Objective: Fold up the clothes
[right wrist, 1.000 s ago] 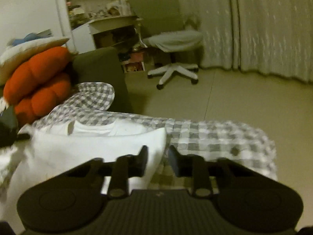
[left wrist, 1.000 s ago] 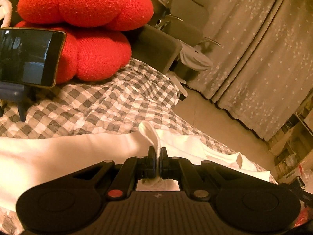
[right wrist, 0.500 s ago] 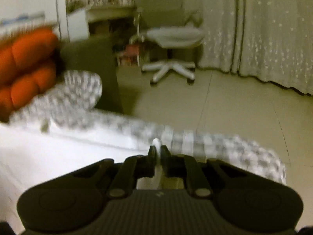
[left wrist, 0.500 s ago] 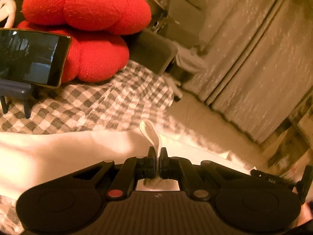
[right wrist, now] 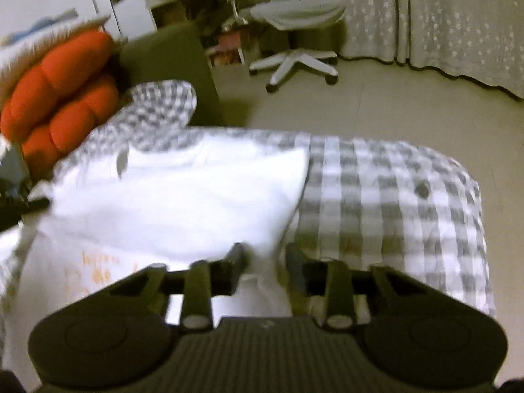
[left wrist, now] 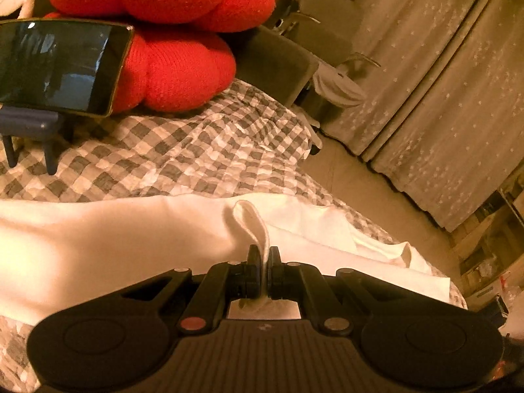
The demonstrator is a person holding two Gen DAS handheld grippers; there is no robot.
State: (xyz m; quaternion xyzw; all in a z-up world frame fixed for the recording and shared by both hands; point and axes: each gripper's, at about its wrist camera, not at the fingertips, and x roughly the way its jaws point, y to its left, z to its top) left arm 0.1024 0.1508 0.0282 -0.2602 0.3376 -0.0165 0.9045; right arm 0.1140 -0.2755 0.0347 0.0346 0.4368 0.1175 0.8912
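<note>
Left claw is pinched tight on a loop of the white garment, which lies spread across the checked bedcover. Right claw gapes wide over the garment's corner, gripping nothing.

Hidden, cropped and blurred parts of a bedside folding scene.
The right wrist view is motion-blurred: faint orange print on the white garment is unreadable. In the left wrist view, the left gripper body hides the garment's near edge, and the frame's left side crops the phone.
</note>
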